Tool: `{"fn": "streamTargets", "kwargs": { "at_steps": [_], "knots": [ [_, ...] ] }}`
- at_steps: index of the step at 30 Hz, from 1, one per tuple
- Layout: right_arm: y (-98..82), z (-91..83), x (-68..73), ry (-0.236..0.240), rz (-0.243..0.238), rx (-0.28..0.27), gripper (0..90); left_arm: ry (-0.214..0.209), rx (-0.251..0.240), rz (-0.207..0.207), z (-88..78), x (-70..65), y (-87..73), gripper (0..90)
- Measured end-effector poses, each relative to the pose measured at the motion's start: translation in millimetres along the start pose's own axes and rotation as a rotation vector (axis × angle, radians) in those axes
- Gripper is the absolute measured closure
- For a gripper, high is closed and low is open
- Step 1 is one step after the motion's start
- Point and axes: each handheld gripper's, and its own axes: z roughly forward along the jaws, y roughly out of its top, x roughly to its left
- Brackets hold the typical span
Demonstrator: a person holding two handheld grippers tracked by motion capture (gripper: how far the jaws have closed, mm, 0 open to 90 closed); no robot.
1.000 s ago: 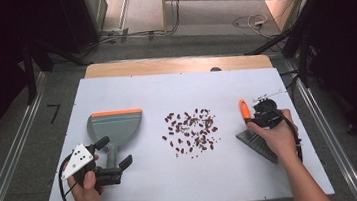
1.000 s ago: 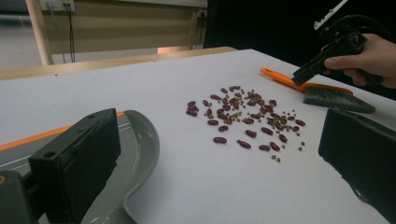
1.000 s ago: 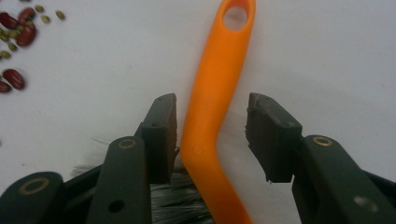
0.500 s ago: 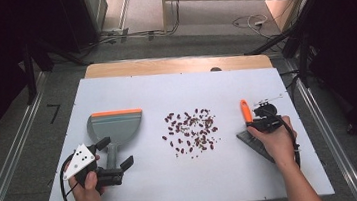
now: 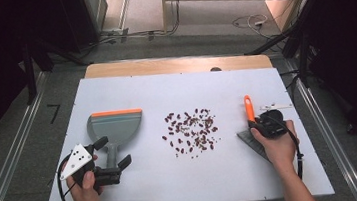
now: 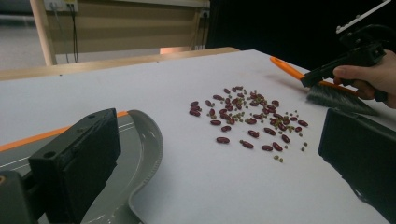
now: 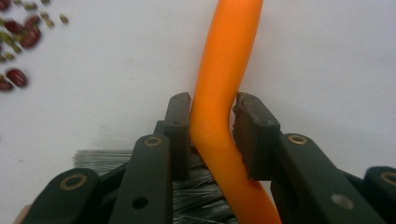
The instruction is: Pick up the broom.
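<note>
The brush (image 7: 219, 93) is clamped by its orange handle between the right gripper (image 7: 212, 112) jaws, which have just been closing. The left gripper (image 5: 110, 153) jaws stand open around the dustpan (image 5: 115, 127) handle. Next, probably, that handle is gripped, then the beans (image 5: 192, 131) between the two grippers are swept.

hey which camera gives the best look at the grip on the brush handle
The right gripper view: its jaws press both sides of the orange brush handle. In the high view the right gripper and hand cover that spot. The left gripper view shows the brush far off, contact too small to judge.
</note>
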Motion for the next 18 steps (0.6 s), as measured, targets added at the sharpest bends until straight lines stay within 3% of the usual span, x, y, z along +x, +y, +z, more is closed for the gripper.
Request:
{"fn": "streamTargets", "kwargs": {
  "at_steps": [3, 7, 10, 15, 18],
  "knots": [
    [-4.7, -9.1, -5.8, 0.042, 0.032, -0.085, 66.2, -0.004, 0.0, -0.002, 1.6, -0.7, -0.1, 0.1],
    [-13.9, -22.2, -10.0, 0.048, 0.052, -0.225, 67.1, -0.012, -0.003, 0.01, 0.6, -2.5, 1.7, 0.1],
    [-19.1, -29.8, -16.7, 0.074, 0.107, -0.298, 67.3, -0.015, -0.002, 0.016, -0.3, -2.6, 2.1, 0.1],
    [-24.4, -35.8, -25.1, 0.132, 0.136, -0.355, 67.5, -0.014, -0.01, 0.007, -0.9, -2.0, 2.5, 0.1],
    [-24.4, -41.3, -23.9, 0.124, 0.135, -0.39, 67.7, -0.019, -0.01, 0.008, -0.4, -2.8, 2.6, 0.1]
  ]
}}
